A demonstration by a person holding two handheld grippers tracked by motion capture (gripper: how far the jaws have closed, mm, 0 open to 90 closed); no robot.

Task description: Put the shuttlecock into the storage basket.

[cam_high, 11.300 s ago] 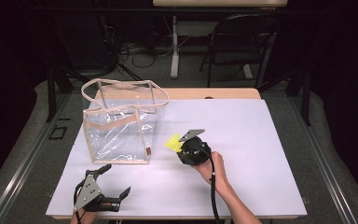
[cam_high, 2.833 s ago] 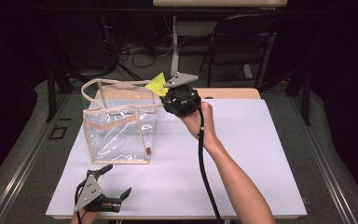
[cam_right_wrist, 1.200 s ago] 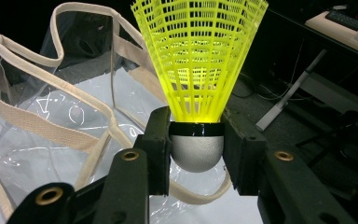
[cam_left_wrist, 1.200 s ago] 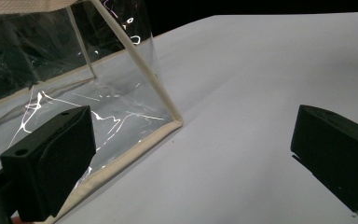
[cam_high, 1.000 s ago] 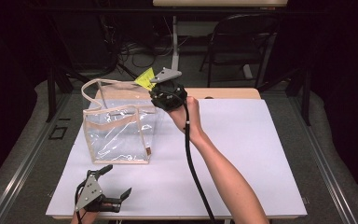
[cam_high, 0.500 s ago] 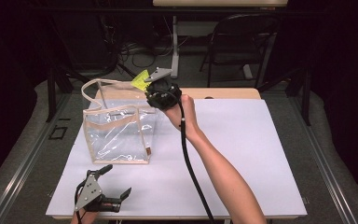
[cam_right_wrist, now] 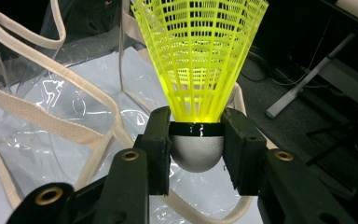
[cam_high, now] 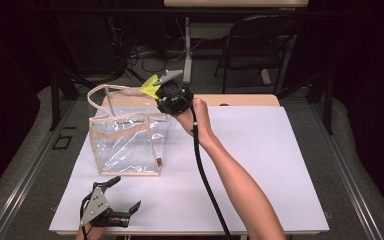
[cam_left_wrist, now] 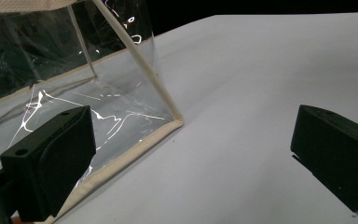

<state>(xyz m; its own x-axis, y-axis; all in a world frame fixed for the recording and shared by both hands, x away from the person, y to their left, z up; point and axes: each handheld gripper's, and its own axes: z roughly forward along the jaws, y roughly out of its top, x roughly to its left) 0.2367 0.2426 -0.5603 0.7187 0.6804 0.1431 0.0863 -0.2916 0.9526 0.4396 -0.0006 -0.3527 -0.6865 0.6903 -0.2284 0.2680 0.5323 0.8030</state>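
your right gripper [cam_high: 156, 89] is clamped on a yellow shuttlecock [cam_right_wrist: 199, 56]: in the right gripper view the two black jaws press on either side of its grey rounded cork, and the yellow mesh skirt flares away from them. in the high view you hold it in the air above the open top of the clear bag [cam_high: 125, 145], over the bag's far right corner and near the far edge of the bench [cam_high: 280, 165]. the shuttlecock [cam_high: 150, 86] points toward the left, past the gripper's nose. the right gripper view looks down past the skirt into the bag's mouth, with its beige trim and looping handles [cam_right_wrist: 37, 74] just below.

the bag stands upright on the left half of the bench, well back from the near edge.

your left gripper [cam_high: 111, 200] rests low at the near left corner of the bench, jaws spread wide with nothing between them. in the left gripper view the bag's bottom corner [cam_left_wrist: 175, 122] lies just ahead of the jaws, apart from them.
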